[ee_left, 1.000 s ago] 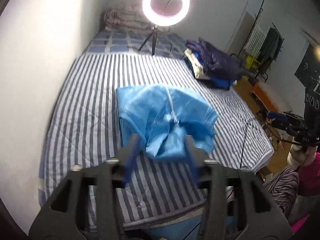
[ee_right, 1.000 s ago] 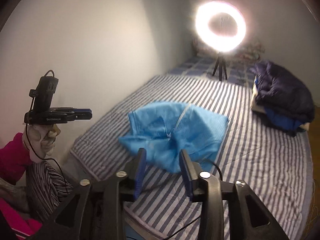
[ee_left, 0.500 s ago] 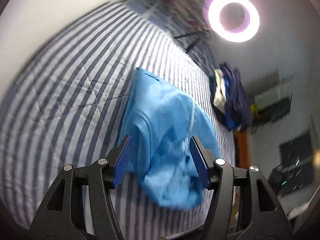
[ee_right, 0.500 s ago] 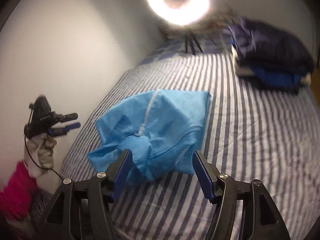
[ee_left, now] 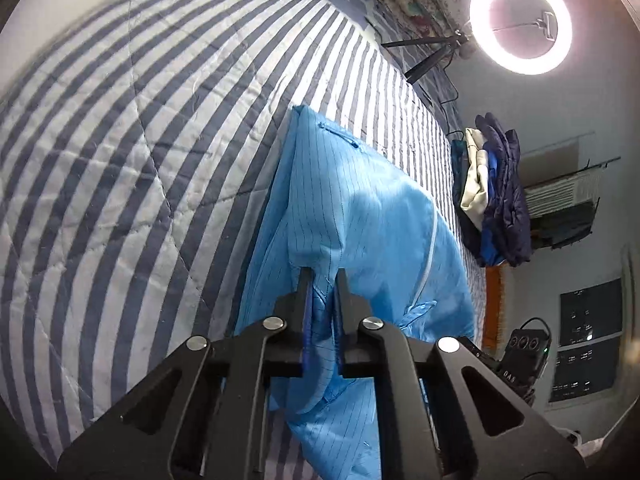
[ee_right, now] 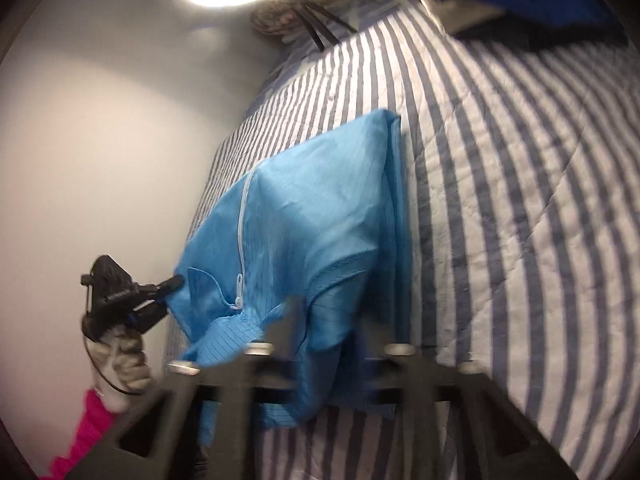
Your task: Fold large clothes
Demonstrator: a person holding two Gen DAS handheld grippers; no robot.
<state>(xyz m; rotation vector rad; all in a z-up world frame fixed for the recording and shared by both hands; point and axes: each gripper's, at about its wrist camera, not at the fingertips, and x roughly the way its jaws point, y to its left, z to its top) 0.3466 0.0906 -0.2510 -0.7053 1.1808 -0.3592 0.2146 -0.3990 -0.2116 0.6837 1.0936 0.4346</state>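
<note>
A light blue zip-front garment (ee_left: 360, 216) lies crumpled on the striped bed (ee_left: 120, 152); it also shows in the right wrist view (ee_right: 304, 232). My left gripper (ee_left: 323, 280) is shut on a fold of the garment near its near edge. It also shows in the right wrist view (ee_right: 160, 296), touching the garment's left corner. My right gripper (ee_right: 332, 316) is blurred; its fingers stand apart over the garment's near edge, with cloth between them. Whether it pinches the cloth is unclear.
A lit ring light (ee_left: 520, 20) on a tripod stands at the bed's far end. A pile of dark blue and cream clothes (ee_left: 492, 192) lies on the bed's far right side. A wall (ee_right: 100, 140) runs along the left of the bed.
Both grippers have dropped down to the garment's near edge. The left gripper was open and has shut on the cloth. The right gripper's fingers now straddle the cloth.
</note>
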